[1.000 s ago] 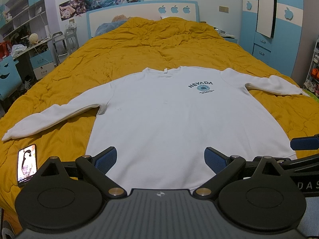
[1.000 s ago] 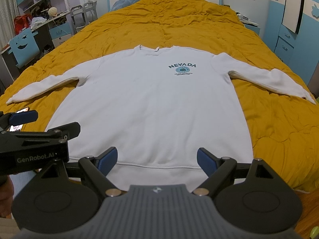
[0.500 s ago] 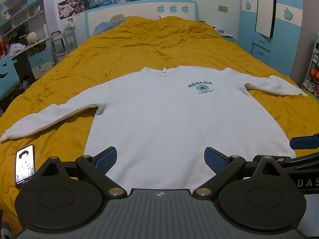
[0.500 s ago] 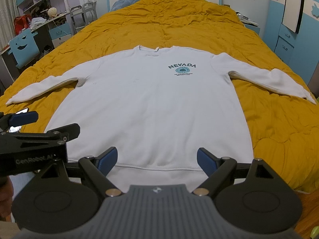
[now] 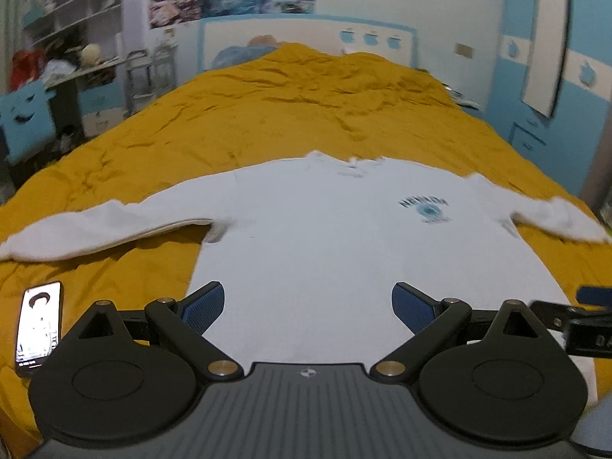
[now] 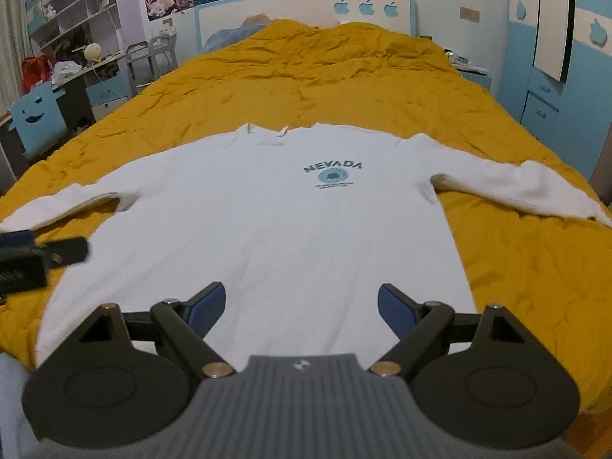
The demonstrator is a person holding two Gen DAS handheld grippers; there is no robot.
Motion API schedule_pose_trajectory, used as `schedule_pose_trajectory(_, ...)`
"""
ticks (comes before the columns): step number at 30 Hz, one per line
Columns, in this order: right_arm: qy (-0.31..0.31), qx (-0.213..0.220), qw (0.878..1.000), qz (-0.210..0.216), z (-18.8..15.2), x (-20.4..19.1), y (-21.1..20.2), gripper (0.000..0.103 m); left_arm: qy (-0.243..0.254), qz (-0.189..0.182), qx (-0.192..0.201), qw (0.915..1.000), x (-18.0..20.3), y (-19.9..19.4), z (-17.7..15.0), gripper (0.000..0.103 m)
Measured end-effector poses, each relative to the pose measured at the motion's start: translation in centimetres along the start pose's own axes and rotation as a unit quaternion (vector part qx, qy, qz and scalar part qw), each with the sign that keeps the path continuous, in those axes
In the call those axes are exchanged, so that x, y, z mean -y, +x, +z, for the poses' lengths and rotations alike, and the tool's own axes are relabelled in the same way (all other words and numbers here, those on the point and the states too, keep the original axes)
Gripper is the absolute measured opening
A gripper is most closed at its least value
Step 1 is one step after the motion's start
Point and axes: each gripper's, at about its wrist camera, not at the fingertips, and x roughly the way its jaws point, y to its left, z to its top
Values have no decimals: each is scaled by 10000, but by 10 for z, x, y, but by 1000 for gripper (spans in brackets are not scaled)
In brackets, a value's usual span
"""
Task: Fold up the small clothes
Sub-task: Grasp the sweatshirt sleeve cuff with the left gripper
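Note:
A white long-sleeved sweatshirt with a blue NEVADA print lies flat, face up, on the yellow bed, both sleeves spread out; it also shows in the right wrist view. My left gripper is open and empty, above the sweatshirt's lower left part near the hem. My right gripper is open and empty, above the hem at the middle. The right gripper shows at the right edge of the left wrist view, and the left gripper at the left edge of the right wrist view.
A phone with a lit screen lies on the yellow quilt left of the hem. A desk and shelves stand left of the bed, blue wardrobes to the right, the headboard at the far end.
Both grippers have shifted left, the left one more and with blur; the sweatshirt sits further right in both views. The sweatshirt itself has not moved. Both jaws stay open.

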Motion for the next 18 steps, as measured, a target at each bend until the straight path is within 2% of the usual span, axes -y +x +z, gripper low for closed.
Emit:
schedule_pose_trajectory(3, 81, 59, 9999, 66, 10, 8, 18, 83, -259, 134, -30, 9996, -18, 19, 7, 103)
schedule_pose_trajectory(6, 101, 136, 9997, 164, 22, 13, 38, 83, -576, 427, -31, 9974, -44, 40, 14, 103)
schedule_pose_trajectory(13, 275, 76, 9995, -138, 49, 20, 88, 83, -1261, 897, 25, 9880, -121, 67, 35, 103)
schedule_pose_trajectory(16, 404, -5, 9987, -299, 55, 26, 110, 83, -1638, 1073, 38, 9806, -165, 75, 44, 103)
schedule_pose_trajectory(18, 459, -32, 9982, -373, 57, 29, 122, 83, -2074, 1219, 110, 9706, -201, 75, 46, 103)
